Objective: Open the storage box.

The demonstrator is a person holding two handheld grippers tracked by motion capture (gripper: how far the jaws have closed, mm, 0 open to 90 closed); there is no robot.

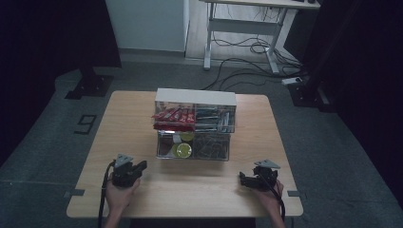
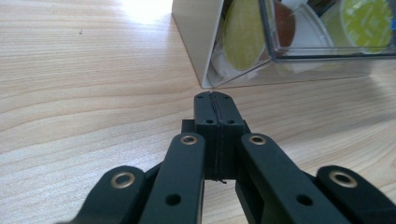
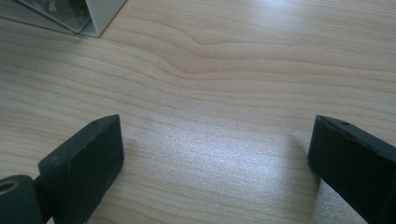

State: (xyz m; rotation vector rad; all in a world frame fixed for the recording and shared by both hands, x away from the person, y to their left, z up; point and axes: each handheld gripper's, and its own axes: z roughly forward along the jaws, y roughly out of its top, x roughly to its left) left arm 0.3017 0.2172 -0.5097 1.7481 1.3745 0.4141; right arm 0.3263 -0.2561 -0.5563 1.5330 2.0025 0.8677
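Note:
A clear two-tier drawer box (image 1: 195,124) with a white top stands mid-table. Its upper tier holds red packets (image 1: 174,115) on the left and dark packets (image 1: 213,118) on the right. The lower drawer (image 1: 192,148) sticks out toward me and holds yellow-green lidded cups (image 1: 182,149). My left gripper (image 1: 138,168) rests on the table, front left of the box, shut on nothing. In the left gripper view its gripper (image 2: 215,100) points at the box corner (image 2: 198,51), with the cups (image 2: 240,35) behind clear plastic. My right gripper (image 1: 244,180) lies front right, wide open; its gripper (image 3: 215,149) faces bare wood.
The wooden table (image 1: 138,118) has free surface all around the box. A box corner (image 3: 100,14) shows at the top left of the right gripper view. Beyond the table stand a white desk frame (image 1: 242,28), floor cables (image 1: 247,57) and a black stand base (image 1: 90,85).

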